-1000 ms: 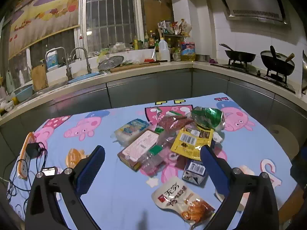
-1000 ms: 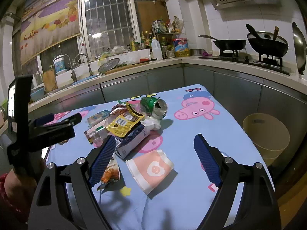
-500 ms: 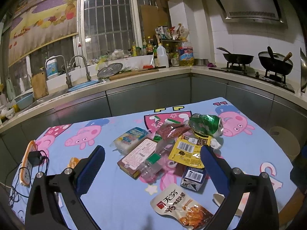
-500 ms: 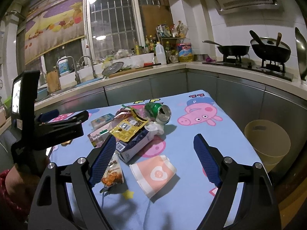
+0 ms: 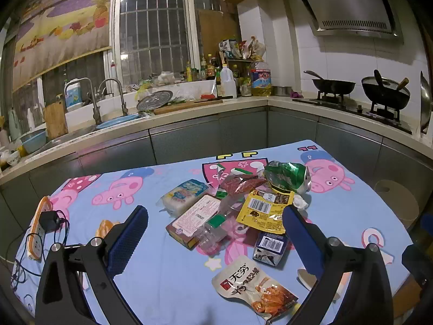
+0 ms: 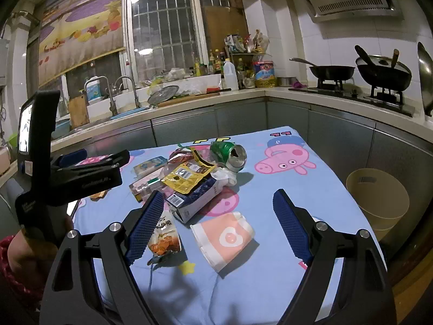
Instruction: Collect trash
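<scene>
A heap of trash lies mid-table on the pig-print cloth: a crushed green can [image 5: 288, 176] [image 6: 228, 155], a yellow wrapper [image 5: 263, 208] [image 6: 186, 177], a dark blue carton [image 5: 269, 246] [image 6: 193, 199], a white snack pouch [image 5: 254, 285] [image 6: 163, 234], a pink paper cup [image 6: 226, 237] lying on its side, a pink box [image 5: 193, 218] and a white packet [image 5: 184, 193]. My left gripper [image 5: 215, 239] is open and empty above the table's near side; it also shows in the right wrist view [image 6: 92, 162]. My right gripper [image 6: 219, 226] is open and empty over the cup.
A beige waste bin [image 6: 379, 199] [image 5: 396, 199] stands on the floor right of the table. A power strip with cables [image 5: 40, 227] lies at the table's left edge. Kitchen counters, sink and stove ring the far side.
Both grippers have risen and drawn back slightly, so the trash heap sits lower and farther in each view. Both stay open. Nothing on the table has moved.
</scene>
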{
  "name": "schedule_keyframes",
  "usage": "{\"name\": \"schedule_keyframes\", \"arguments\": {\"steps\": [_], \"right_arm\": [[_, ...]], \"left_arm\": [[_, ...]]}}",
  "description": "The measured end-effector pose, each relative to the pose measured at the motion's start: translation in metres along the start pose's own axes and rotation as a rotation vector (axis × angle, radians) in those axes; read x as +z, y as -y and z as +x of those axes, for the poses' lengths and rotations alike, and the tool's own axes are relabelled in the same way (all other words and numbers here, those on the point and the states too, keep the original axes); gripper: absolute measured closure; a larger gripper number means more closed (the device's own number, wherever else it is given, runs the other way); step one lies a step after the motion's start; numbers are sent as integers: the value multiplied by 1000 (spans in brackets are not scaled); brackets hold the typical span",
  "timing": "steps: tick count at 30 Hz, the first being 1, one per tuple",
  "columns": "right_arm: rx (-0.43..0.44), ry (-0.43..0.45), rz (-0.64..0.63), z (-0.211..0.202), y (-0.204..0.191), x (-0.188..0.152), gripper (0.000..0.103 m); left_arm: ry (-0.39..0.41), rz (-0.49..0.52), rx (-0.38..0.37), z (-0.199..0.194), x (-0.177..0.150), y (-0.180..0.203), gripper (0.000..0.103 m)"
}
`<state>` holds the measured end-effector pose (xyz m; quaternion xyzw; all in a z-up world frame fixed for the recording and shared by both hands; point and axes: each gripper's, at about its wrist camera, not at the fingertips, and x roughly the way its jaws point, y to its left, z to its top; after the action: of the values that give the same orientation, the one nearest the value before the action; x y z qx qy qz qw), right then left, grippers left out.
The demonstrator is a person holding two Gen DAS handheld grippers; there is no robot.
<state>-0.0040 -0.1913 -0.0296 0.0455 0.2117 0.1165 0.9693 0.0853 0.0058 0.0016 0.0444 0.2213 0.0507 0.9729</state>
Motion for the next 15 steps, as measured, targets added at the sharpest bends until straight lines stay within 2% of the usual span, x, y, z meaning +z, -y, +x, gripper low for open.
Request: {"name": "schedule_keyframes", "arguments": {"steps": [15], "right_arm": [[3,-24,-1,4,-3,-2,22]], "left_arm": [[-7,-18,-3,1,-2,-3,4]]}}
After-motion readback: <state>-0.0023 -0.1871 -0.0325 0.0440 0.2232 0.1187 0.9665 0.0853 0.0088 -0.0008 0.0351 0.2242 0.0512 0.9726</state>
